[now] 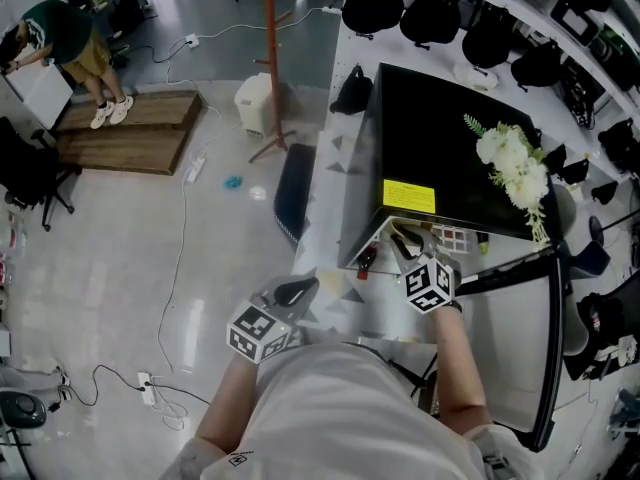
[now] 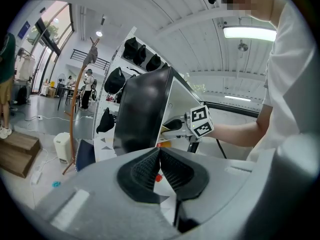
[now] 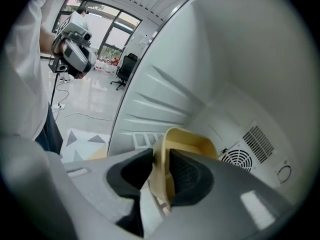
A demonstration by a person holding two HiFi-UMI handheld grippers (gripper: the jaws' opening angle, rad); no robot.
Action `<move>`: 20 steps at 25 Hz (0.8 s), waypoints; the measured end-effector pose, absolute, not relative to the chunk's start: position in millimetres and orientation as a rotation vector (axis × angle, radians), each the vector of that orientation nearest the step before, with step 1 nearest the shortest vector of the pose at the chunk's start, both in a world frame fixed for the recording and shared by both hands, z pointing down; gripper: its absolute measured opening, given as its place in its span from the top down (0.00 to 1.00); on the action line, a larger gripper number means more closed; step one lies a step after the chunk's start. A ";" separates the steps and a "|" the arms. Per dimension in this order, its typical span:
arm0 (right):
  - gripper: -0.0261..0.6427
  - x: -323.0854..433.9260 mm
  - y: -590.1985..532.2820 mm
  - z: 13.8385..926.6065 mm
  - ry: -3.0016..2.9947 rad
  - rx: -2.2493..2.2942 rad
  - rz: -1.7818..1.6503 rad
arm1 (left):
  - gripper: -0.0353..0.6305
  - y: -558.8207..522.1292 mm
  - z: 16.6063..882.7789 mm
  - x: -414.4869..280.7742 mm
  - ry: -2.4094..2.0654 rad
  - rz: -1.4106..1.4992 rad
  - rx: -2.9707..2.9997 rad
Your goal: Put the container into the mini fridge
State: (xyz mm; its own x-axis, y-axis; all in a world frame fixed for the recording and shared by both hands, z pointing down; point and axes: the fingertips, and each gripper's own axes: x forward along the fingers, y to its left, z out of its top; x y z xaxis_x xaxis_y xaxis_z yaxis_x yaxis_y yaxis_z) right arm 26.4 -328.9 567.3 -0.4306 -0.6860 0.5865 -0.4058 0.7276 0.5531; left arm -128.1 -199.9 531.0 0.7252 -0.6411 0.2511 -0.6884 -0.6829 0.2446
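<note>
Reaching into the open mini fridge (image 3: 225,69), the right claw (image 3: 161,159) stands spread, with the near rim of the pale yellow container (image 3: 190,143) between its pads. The container is inside the white compartment, near the fan grille (image 3: 236,159) in the back wall, with open room above it and to its left. The left claw (image 2: 159,153) is pressed together and empty, apart from the fridge's front edge, over the counter (image 1: 325,203). The door (image 1: 552,348) stands swung wide.
</note>
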 end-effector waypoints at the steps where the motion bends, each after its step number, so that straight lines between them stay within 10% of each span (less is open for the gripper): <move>1: 0.81 25.8 -329.6 566.4 -2.083 0.828 -0.415 | 0.93 -199.5 530.6 -127.9 -1.037 0.207 2.609; 20: 0.72 67.4 -301.3 509.3 -2.301 1.184 -0.215 | 0.93 -195.7 529.4 -91.0 -0.884 0.220 2.668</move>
